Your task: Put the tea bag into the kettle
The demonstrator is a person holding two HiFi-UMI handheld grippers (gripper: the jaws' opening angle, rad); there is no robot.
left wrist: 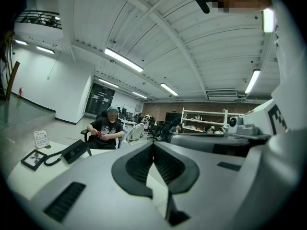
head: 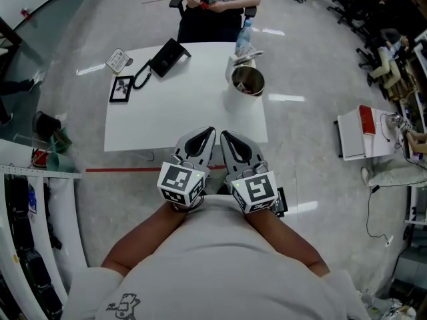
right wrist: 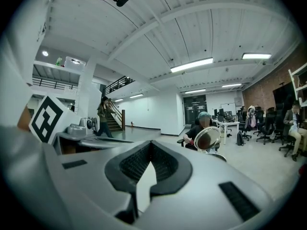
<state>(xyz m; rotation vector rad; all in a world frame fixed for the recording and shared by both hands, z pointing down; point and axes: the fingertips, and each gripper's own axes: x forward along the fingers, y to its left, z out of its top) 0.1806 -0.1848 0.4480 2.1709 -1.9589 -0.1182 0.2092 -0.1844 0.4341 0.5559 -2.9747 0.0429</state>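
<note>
1. close under the camera, side by side before the holder's chest, the left gripper (head: 208, 133) and right gripper (head: 227, 136) reach over the near edge of a white table (head: 167, 122).
2. each gripper's jaws are pressed together, with nothing between them.
3. the kettle (head: 248, 82) stands on the table's far right part, lid tipped up, well apart from both grippers.
4. the tea bag is too small to pick out for sure.
5. a black phone (head: 167, 57) and a picture frame (head: 121, 89) lie far left; a person (head: 217, 5) sits behind the table.
</note>
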